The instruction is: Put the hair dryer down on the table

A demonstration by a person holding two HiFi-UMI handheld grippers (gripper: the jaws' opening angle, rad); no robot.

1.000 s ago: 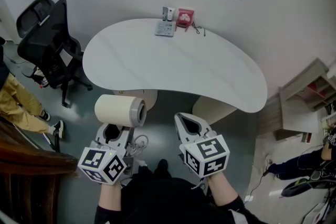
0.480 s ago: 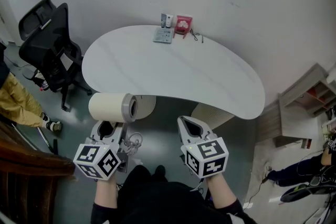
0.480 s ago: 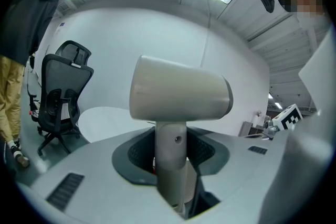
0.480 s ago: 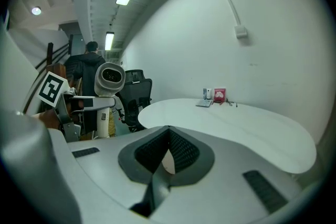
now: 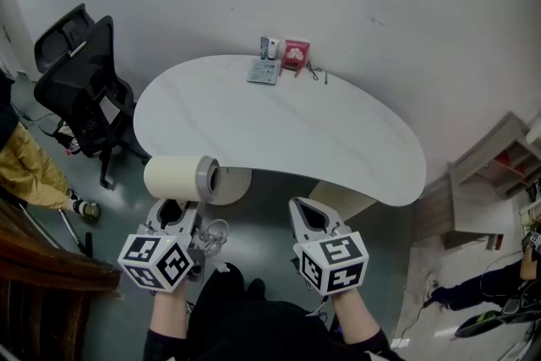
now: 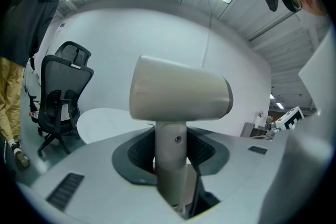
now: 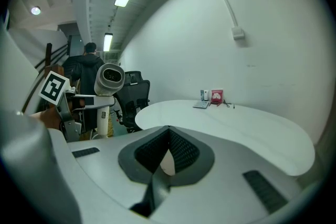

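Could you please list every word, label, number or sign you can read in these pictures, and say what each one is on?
Nothing is legible.
Small red box on the white kidney-shaped table: print too small to read.
Two small grey-white bottles and flat grey packet beside it: too small.
Black-and-white marker cubes: square patterns only, no letters.

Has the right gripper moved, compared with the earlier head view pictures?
Yes, slightly. The right gripper has come forward: its tip now lies nearer to the front edge of the white curved table.
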